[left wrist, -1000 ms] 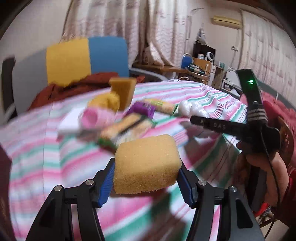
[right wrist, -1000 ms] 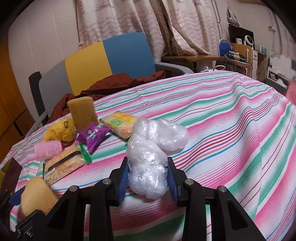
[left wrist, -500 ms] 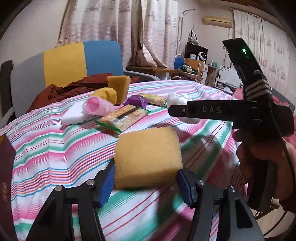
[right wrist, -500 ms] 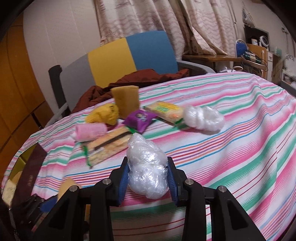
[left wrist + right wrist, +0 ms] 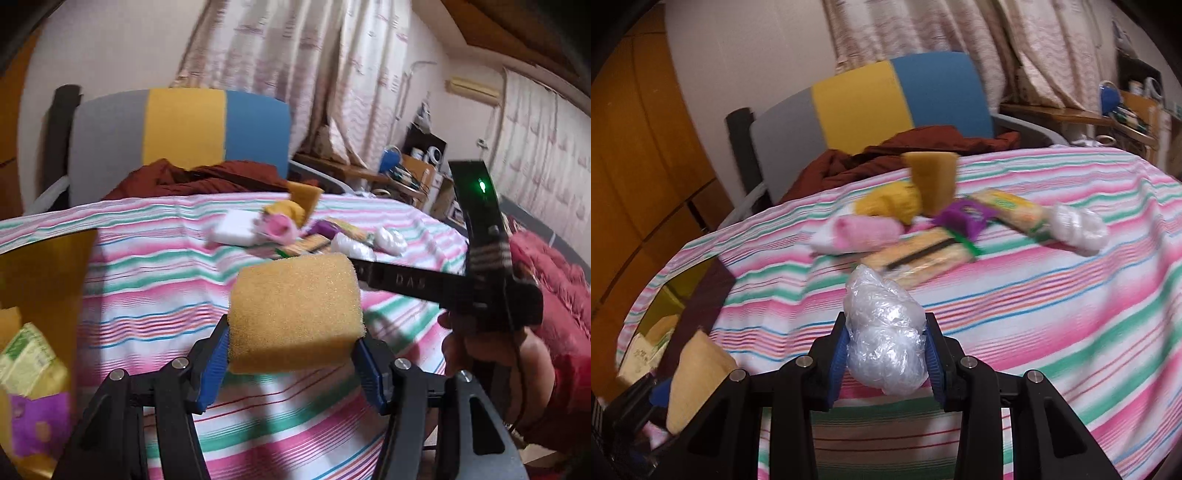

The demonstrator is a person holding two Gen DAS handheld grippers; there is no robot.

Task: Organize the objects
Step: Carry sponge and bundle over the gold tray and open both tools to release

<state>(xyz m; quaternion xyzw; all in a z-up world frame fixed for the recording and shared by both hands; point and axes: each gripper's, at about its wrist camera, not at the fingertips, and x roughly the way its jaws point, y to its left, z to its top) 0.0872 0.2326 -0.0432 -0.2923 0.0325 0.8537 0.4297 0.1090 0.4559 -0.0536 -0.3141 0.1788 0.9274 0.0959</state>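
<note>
My left gripper (image 5: 291, 354) is shut on a yellow sponge (image 5: 295, 314), held above the striped tablecloth (image 5: 147, 295). The sponge also shows at the lower left of the right wrist view (image 5: 694, 380). My right gripper (image 5: 886, 354) is shut on a crumpled clear plastic bag (image 5: 886, 332), held above the cloth near the table's front. Its black body (image 5: 480, 288) shows at the right of the left wrist view. A pile lies further back: upright sponge (image 5: 932, 181), yellow yarn (image 5: 890, 199), pink roll (image 5: 864, 232), purple packet (image 5: 964, 218), snack packs (image 5: 923, 258), second plastic bag (image 5: 1075, 225).
An open box (image 5: 33, 280) at the table's left edge holds a green-and-yellow pack (image 5: 26, 354) and a purple packet (image 5: 37, 421). A chair (image 5: 886, 99) with grey, yellow and blue back stands behind the table with a dark red garment (image 5: 905, 151) on it.
Both grippers have swung left with their loads. The box at the left edge has come into the left wrist view, and the pile now lies further right and further off.
</note>
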